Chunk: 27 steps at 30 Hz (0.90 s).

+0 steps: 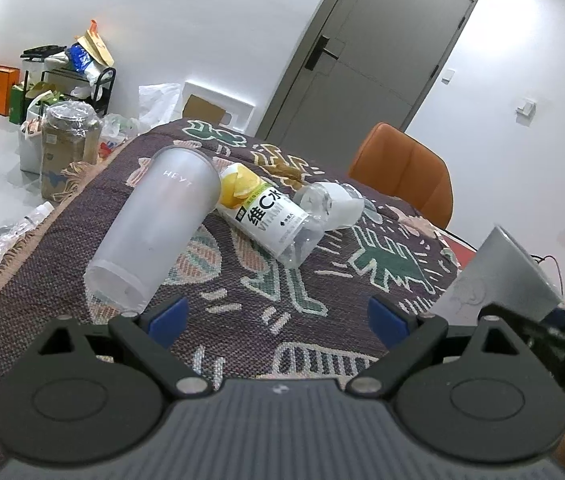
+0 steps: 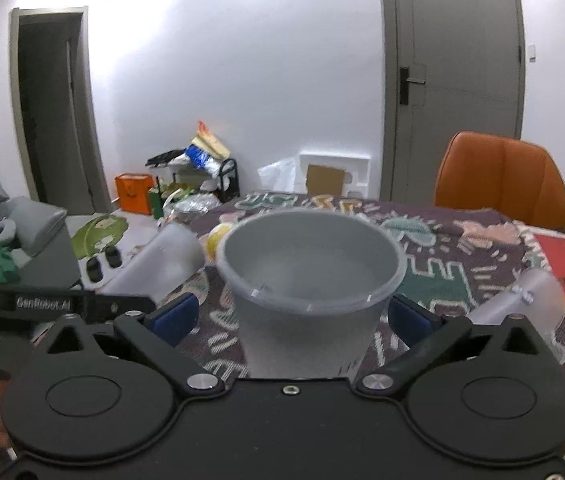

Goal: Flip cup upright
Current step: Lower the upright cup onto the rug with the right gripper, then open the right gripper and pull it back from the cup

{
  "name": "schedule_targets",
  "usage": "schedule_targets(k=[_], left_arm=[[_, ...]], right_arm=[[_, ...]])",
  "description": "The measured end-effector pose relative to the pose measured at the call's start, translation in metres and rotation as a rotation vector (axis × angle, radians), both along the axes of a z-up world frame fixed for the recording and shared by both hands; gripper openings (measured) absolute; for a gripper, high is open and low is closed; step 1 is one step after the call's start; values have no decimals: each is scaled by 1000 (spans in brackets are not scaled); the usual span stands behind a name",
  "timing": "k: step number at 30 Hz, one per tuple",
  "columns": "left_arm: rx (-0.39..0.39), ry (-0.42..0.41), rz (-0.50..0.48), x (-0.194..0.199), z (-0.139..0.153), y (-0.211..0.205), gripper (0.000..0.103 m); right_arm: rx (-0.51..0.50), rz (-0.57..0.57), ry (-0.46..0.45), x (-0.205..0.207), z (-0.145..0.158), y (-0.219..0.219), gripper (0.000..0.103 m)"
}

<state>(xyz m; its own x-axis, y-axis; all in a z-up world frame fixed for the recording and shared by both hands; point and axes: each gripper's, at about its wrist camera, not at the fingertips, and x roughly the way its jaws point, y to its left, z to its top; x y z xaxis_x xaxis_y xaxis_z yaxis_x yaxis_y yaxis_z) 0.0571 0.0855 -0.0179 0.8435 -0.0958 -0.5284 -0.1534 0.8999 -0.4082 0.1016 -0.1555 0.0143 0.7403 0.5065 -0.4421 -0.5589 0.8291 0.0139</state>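
Observation:
A frosted grey cup (image 2: 310, 284) stands mouth up between the blue pads of my right gripper (image 2: 300, 316). The jaws are wide and the pads stand apart from its wall. The same cup shows at the right edge of the left wrist view (image 1: 498, 276). My left gripper (image 1: 278, 316) is open and empty over the patterned cloth (image 1: 322, 280). A tall frosted tumbler (image 1: 158, 228) lies on its side just ahead and left of it, also seen in the right wrist view (image 2: 162, 264).
A vitamin C bottle (image 1: 270, 216) lies beside the tumbler, with a crumpled clear bottle (image 1: 334, 200) behind it. Another frosted cup (image 2: 522, 300) lies on its side at the right. An orange chair (image 2: 502, 176) stands behind the table. Floor clutter sits far left.

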Motion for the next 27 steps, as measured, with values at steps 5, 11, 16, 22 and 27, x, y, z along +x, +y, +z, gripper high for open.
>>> schedule_targets(k=[5, 11, 16, 22, 27], left_arm=[[74, -50, -40, -11, 14, -12, 97], [118, -73, -50, -17, 25, -27, 103], [183, -71, -100, -23, 27, -46, 103], [224, -59, -143, -32, 28, -61, 103], [256, -52, -168, -41, 33, -69, 103]], right_arm=[[9, 5, 29, -13, 0, -9, 103], [64, -12, 64, -22, 3, -33, 103], [89, -37, 59, -33, 6, -58, 103], [129, -49, 69, -43, 6, -83, 103], [137, -54, 73, -51, 1, -95, 103]])
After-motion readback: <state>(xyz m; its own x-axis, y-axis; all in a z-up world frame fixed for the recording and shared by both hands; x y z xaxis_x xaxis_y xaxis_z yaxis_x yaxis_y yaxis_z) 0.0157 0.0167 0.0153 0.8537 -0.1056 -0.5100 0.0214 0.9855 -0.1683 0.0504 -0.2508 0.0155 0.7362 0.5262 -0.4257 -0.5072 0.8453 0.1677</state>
